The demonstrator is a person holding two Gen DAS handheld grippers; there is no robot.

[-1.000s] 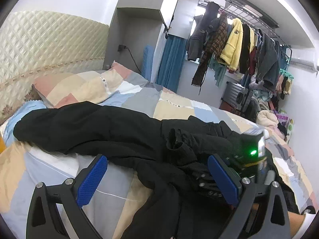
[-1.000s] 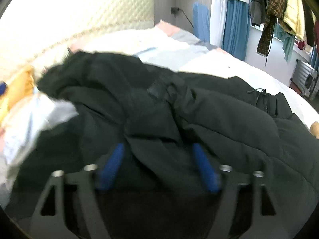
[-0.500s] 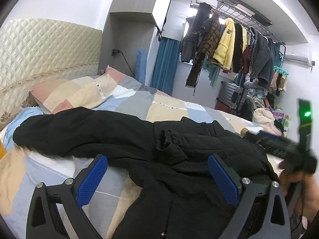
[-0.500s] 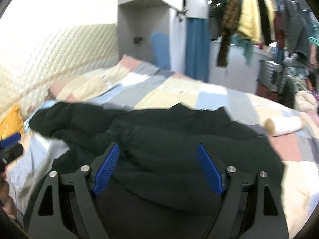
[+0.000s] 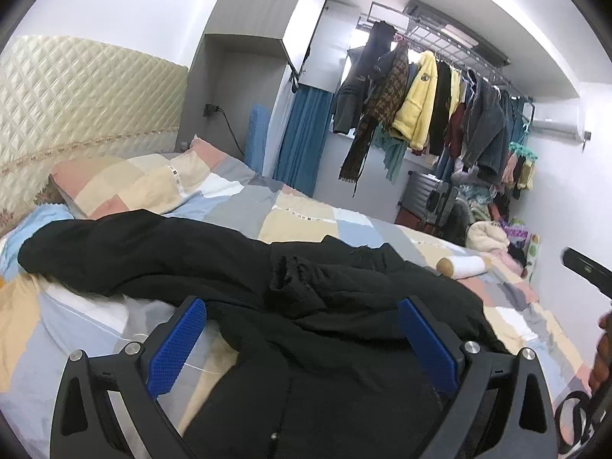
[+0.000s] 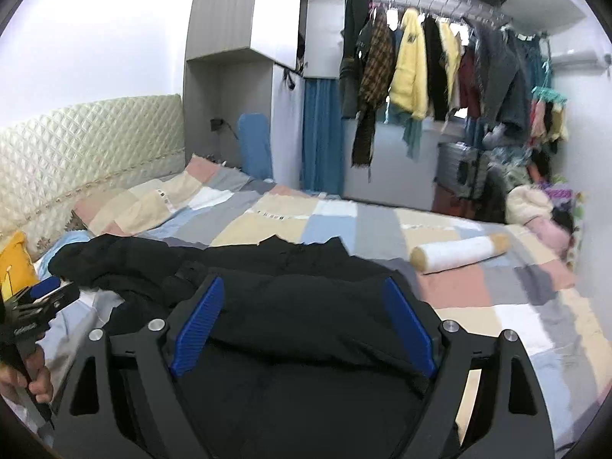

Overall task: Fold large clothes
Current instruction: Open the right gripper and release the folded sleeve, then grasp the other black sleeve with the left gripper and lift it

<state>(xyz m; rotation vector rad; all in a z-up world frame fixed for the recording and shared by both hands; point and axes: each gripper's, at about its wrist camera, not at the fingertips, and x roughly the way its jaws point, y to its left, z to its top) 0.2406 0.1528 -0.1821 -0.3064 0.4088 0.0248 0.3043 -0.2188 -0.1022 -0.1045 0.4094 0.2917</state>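
A large black padded jacket (image 5: 329,306) lies spread across the patchwork bed (image 5: 298,214), one sleeve stretched left toward the pillow and the other sleeve folded over its body. It also shows in the right wrist view (image 6: 298,306). My left gripper (image 5: 302,340) is open and empty, raised above the jacket's near part. My right gripper (image 6: 302,325) is open and empty, held above the jacket's right half. The left gripper's tool shows at the left edge of the right wrist view (image 6: 34,302).
A patchwork pillow (image 5: 130,183) lies by the quilted headboard (image 5: 76,99). A white roll with tan ends (image 6: 459,252) lies on the bed's right side. A rack of hanging clothes (image 6: 440,61) and a suitcase (image 6: 459,168) stand beyond the bed. A yellow cushion (image 6: 13,256) sits far left.
My right gripper has lifted off the jacket, released it and pulled back to the right. The folded sleeve stays on the jacket. My left gripper has risen slightly.
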